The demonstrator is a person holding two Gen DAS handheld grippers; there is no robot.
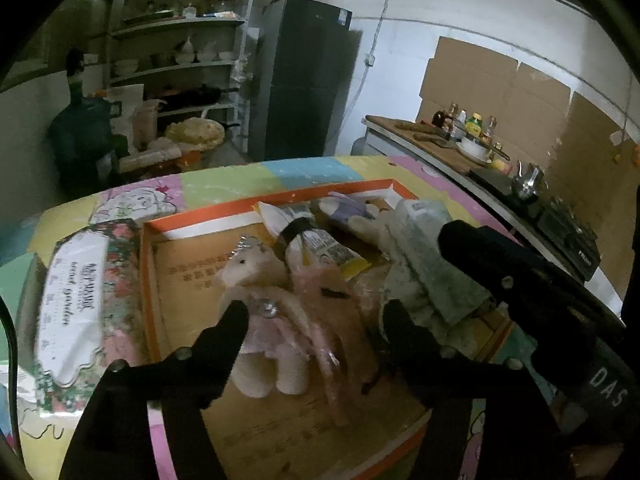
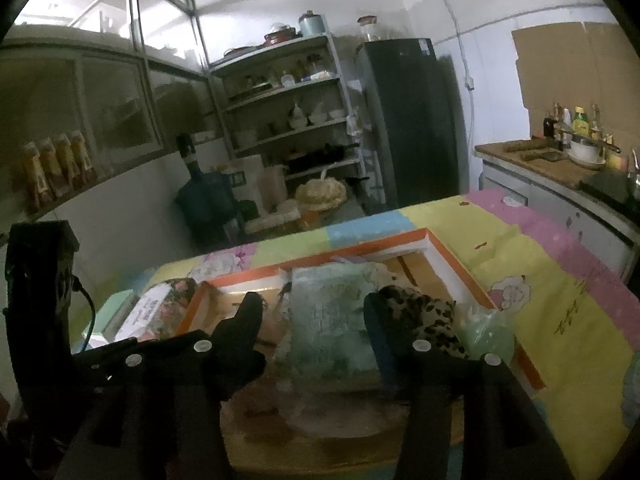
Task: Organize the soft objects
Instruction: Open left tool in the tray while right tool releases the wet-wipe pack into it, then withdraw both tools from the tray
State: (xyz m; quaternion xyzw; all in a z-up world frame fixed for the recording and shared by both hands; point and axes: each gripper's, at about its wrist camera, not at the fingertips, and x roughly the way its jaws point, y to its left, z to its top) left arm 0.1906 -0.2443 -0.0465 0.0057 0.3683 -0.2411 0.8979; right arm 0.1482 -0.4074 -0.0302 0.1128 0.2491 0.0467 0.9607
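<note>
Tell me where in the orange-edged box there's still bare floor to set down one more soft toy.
The box has bare cardboard floor along its left wall, between that wall and the pink-dressed plush, beside the floral pack lying outside. The right half is crowded: tube, purple plush, pale green pack and leopard fabric press together.

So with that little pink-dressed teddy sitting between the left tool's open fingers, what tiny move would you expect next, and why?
Probably closing the left tool on the teddy. Its jaws stand open on either side of the toy, which lies inside the orange-rimmed box among other soft things, so a gentle squeeze looks like the likely step before lifting or shifting it.
</note>
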